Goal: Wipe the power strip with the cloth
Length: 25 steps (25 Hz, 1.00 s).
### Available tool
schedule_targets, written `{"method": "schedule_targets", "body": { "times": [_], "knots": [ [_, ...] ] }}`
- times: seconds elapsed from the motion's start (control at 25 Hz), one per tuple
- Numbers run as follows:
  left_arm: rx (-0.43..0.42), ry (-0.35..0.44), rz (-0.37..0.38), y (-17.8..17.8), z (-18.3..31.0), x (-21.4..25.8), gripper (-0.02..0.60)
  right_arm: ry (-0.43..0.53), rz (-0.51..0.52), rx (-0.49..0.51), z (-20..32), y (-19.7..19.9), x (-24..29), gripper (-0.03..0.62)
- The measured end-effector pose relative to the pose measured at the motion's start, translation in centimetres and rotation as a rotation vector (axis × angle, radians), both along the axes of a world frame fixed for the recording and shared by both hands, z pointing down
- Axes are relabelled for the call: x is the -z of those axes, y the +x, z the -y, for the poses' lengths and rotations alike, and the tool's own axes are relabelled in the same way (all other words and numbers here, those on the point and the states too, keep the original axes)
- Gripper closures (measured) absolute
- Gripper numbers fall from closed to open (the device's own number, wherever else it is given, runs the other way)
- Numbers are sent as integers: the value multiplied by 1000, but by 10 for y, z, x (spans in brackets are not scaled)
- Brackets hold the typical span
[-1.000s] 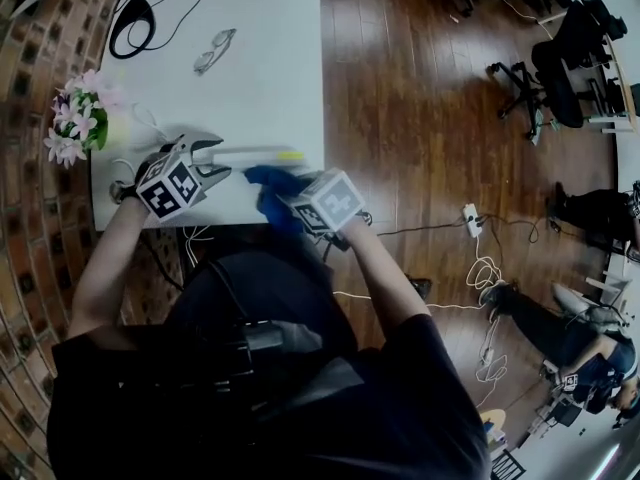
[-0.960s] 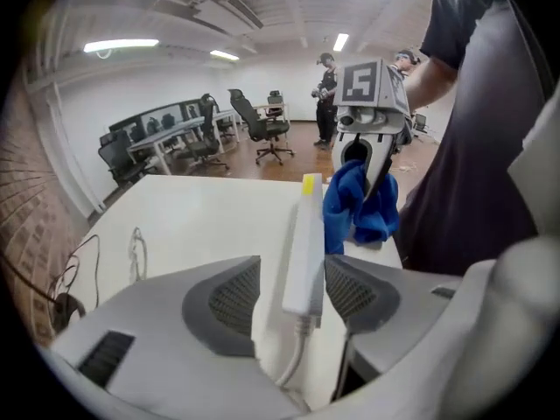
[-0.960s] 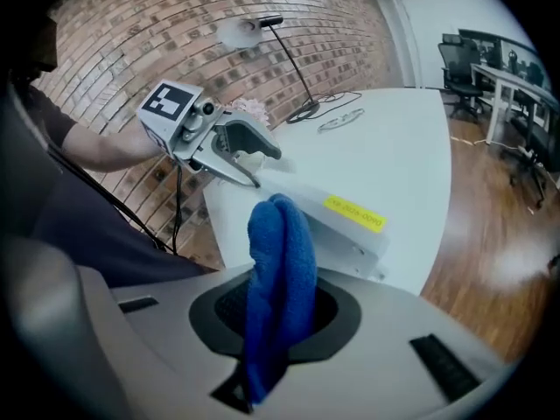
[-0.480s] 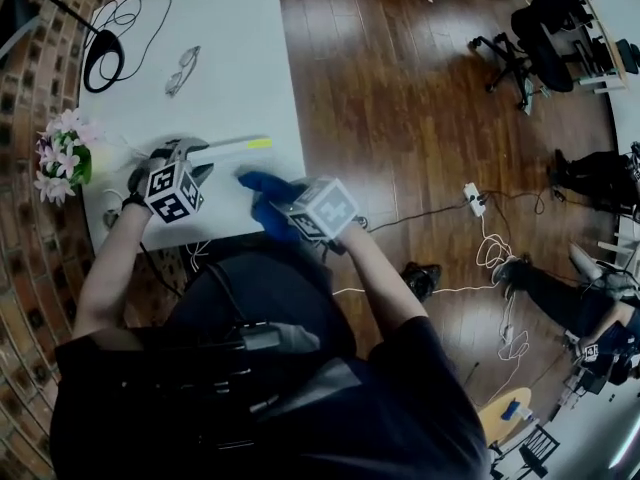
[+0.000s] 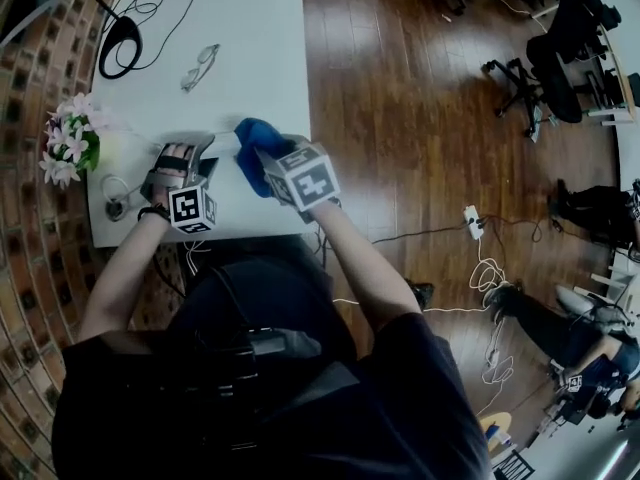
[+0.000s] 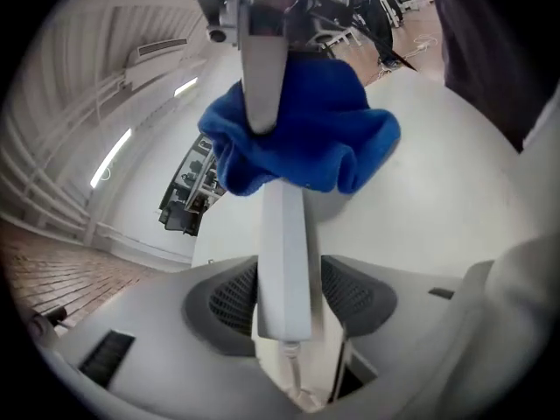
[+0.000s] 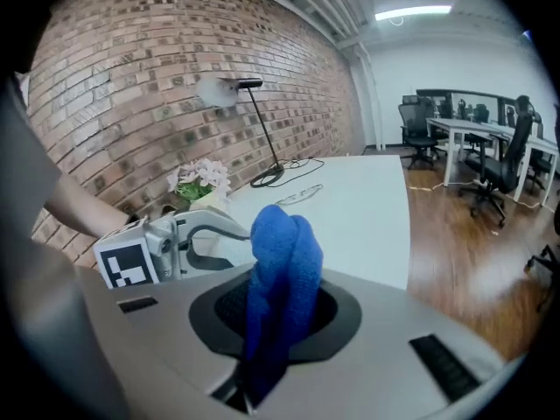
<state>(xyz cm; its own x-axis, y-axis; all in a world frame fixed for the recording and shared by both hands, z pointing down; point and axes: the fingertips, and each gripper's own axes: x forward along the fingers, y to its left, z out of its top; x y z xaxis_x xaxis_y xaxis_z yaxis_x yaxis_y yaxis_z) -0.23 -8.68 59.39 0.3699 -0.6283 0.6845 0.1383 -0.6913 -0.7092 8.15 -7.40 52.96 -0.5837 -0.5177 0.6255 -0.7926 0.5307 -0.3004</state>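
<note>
While pinching a crumpled blue terry cloth (image 6: 297, 138) in the closed right gripper (image 7: 278, 309), lays it over the long white plastic power strip (image 6: 284, 234) clamped in the left gripper (image 6: 284, 297).

The left tool (image 6: 284, 291) has a pale grey moulded shell, with dark ribbed pads (image 6: 229, 297) inside its jaws and a black slot (image 6: 109, 354) sunk into the shell on the left. The right tool (image 7: 276, 320) has the same grey shell, a round black recess (image 7: 339, 309) and a slot (image 7: 444, 367) on the right. Each carries a white cube (image 5: 305, 178) with black square markers. The person wears a dark short-sleeved shirt (image 5: 410, 398), a dark band (image 5: 150, 212) at the left wrist and a black device (image 5: 262, 346) strapped at the chest.
</note>
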Motion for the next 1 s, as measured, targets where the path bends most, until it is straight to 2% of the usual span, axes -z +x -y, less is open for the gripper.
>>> {"method": "schedule_targets", "body": {
  "times": [0.16, 0.24, 0.4, 0.52, 0.6, 0.68, 0.84, 1.0],
  "knots": [
    [50, -4, -46, -3, 0, 0, 374, 14, -25, -15, 22, -9, -4, 557],
    [58, -1, -60, -3, -1, 1, 376, -13, -29, -16, 26, -10, -6, 558],
    [79, 30, -81, -7, -7, 6, 390, -55, -56, 40, 12, -14, -9, 559],
    [92, -6, -107, -8, -13, 7, 397, -66, -74, 73, -1, -16, -13, 559],
    [137, -83, -144, -13, -19, 6, 383, -94, -92, 77, -9, -13, -21, 559],
    [200, -197, -212, -20, -26, 4, 342, -124, -108, 89, -20, -12, -34, 559],
    [338, -438, -371, -25, -41, 23, 342, -130, -63, 68, -21, -14, -41, 559],
    [489, -681, -606, -15, -40, 39, 373, -182, -33, 64, -23, -10, -43, 558]
  ]
}}
